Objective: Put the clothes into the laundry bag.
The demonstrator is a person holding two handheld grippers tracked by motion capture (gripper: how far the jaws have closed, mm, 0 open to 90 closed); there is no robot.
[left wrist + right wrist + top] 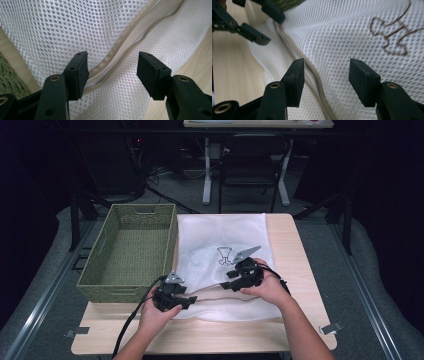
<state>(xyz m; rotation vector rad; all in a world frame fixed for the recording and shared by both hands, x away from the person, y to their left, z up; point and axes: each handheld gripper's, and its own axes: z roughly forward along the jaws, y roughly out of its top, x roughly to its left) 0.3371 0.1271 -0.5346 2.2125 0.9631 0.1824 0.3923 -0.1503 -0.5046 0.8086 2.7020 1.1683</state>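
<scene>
Lining Up Both Tools on the Bag's Zipper

From the high view, a white mesh laundry bag (pixel 220 265) lay flat on the table (pixel 300 330), just beside a green woven basket (pixel 130 251). The left tool (pixel 176 301) sat at the bag's near left corner and the right tool (pixel 235 279) over its middle, both near the near edge.

Along the left gripper view, the beige zipper (pixel 120 47) ran slantwise away from between the jaws, which stood released with nothing pinched.

Along the right gripper view, the zipper (pixel 312 70) lay just inside the left jaw, its long axis leading up toward the left tool (pixel 259 27). The right tool's jaws stood wide, gripping nothing. Judging by this, the left tool sat nearer the zipper's end.
</scene>
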